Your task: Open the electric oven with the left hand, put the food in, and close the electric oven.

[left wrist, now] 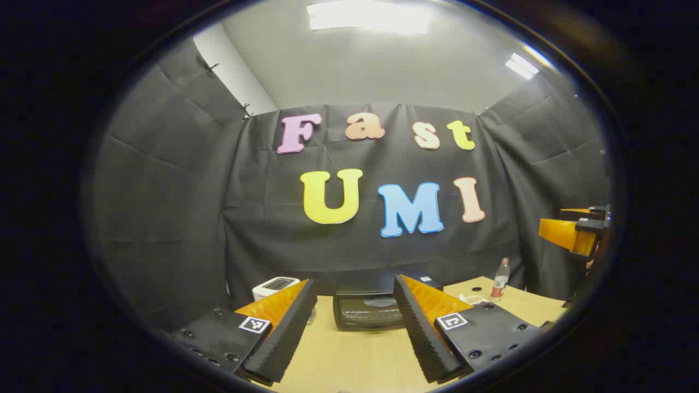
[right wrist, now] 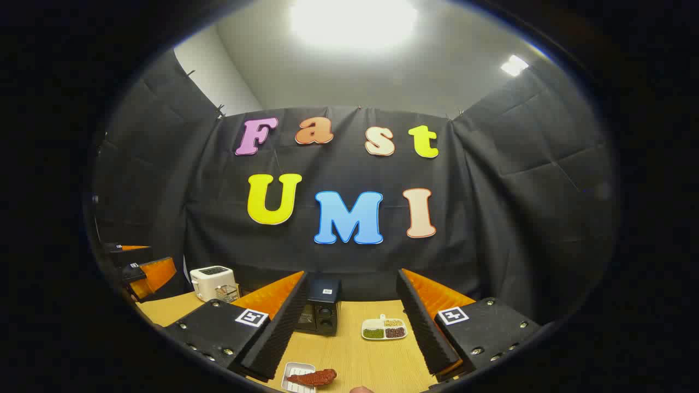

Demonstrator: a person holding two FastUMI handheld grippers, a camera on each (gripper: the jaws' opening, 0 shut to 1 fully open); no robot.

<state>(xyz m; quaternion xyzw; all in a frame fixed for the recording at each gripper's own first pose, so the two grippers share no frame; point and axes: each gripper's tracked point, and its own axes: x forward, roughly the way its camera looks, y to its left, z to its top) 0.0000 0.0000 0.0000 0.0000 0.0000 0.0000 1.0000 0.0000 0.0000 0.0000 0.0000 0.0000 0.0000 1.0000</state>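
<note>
In the left gripper view, the electric oven (left wrist: 368, 308) is partly hidden behind the fingers of the left hand-held gripper (left wrist: 355, 327), and the bottle (left wrist: 500, 280) is too small to tell its contents. In the right gripper view, the oven's front is out of sight behind a finger, and the food (right wrist: 312, 376) and its tray (right wrist: 297, 378) are cut off by the lower edge.

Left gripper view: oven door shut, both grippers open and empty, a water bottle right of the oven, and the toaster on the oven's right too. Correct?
Not quite. In the left gripper view the toaster stands left of the oven, not right. The rest holds: door shut, bottle to the right, left gripper and right gripper open and empty.
</note>
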